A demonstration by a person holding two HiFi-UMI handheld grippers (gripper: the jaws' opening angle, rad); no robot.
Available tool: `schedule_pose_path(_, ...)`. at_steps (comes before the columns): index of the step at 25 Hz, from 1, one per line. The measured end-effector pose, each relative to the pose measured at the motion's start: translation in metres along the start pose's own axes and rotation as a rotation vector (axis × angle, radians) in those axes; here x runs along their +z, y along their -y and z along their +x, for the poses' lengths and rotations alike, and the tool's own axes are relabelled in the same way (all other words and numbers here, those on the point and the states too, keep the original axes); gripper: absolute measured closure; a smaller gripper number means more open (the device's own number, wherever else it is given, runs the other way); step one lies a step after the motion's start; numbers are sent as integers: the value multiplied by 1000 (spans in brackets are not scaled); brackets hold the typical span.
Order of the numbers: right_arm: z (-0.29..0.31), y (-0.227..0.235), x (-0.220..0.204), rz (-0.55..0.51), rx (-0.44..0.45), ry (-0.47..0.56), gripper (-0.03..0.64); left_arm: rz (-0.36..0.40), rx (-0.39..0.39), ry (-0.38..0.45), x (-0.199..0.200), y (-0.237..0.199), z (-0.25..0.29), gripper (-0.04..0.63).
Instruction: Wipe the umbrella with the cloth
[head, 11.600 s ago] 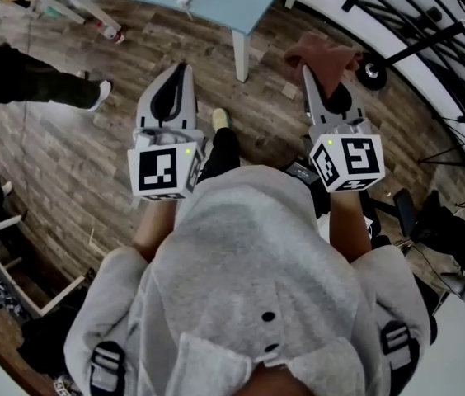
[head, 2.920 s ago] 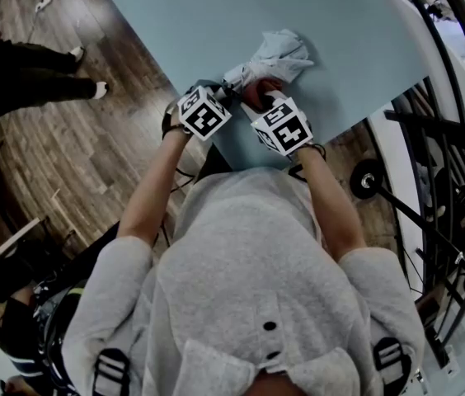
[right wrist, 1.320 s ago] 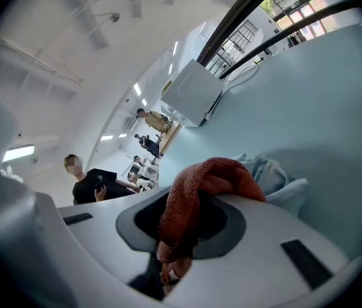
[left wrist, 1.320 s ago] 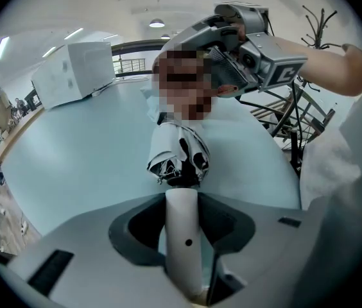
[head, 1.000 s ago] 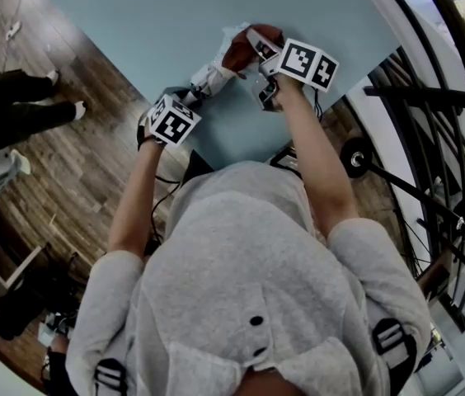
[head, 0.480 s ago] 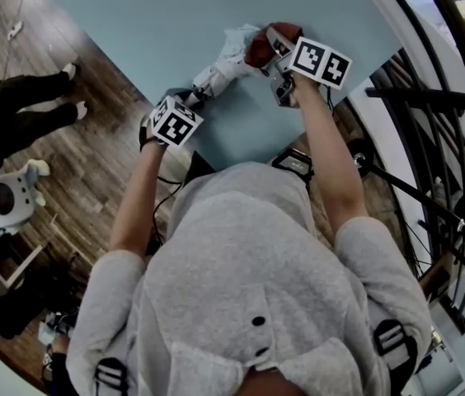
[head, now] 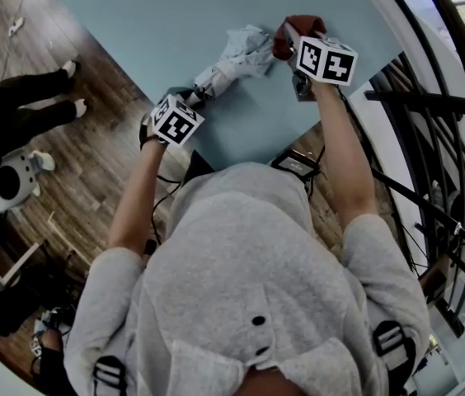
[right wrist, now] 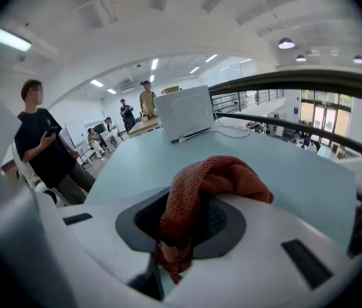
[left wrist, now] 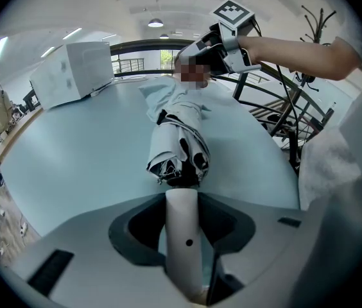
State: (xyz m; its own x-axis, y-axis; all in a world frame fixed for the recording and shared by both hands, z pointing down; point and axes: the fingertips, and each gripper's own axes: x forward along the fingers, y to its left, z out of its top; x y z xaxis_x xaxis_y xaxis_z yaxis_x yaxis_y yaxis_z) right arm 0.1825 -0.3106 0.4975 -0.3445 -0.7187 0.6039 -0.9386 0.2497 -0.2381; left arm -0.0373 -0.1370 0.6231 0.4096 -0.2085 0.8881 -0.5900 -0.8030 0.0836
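Observation:
A folded pale grey umbrella (head: 237,54) lies on the light blue table (head: 150,23). My left gripper (head: 190,99) is shut on its white handle (left wrist: 182,233), and the bunched canopy (left wrist: 180,140) stretches away from the jaws. My right gripper (head: 288,35) is shut on a rust-red cloth (right wrist: 197,194), which bulges out between the jaws. The red cloth (head: 297,28) sits just past the umbrella's far end, at its right. In the left gripper view the right gripper (left wrist: 216,47) hovers over the canopy's far tip. No umbrella shows in the right gripper view.
A white box (right wrist: 184,113) with a cable stands far back on the table. Black railings (head: 430,97) run along the table's right side. A person (right wrist: 43,146) stands on the wood floor left of the table, others further back. A small white device (head: 10,180) sits on the floor.
The right gripper has slid the cloth along the canopy from its middle toward the far end and off to the right. The left gripper has kept still on the handle.

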Motion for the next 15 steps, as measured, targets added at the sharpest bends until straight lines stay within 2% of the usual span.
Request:
schedule_pose_path(9,6,-7,19,-398,-75,-32,538,-2,2,4,-2,-1,0,434)
schedule_pose_path(15,20,-34,2,-523,-7,-117,538,-1,4,8,-1,-1,-1,434)
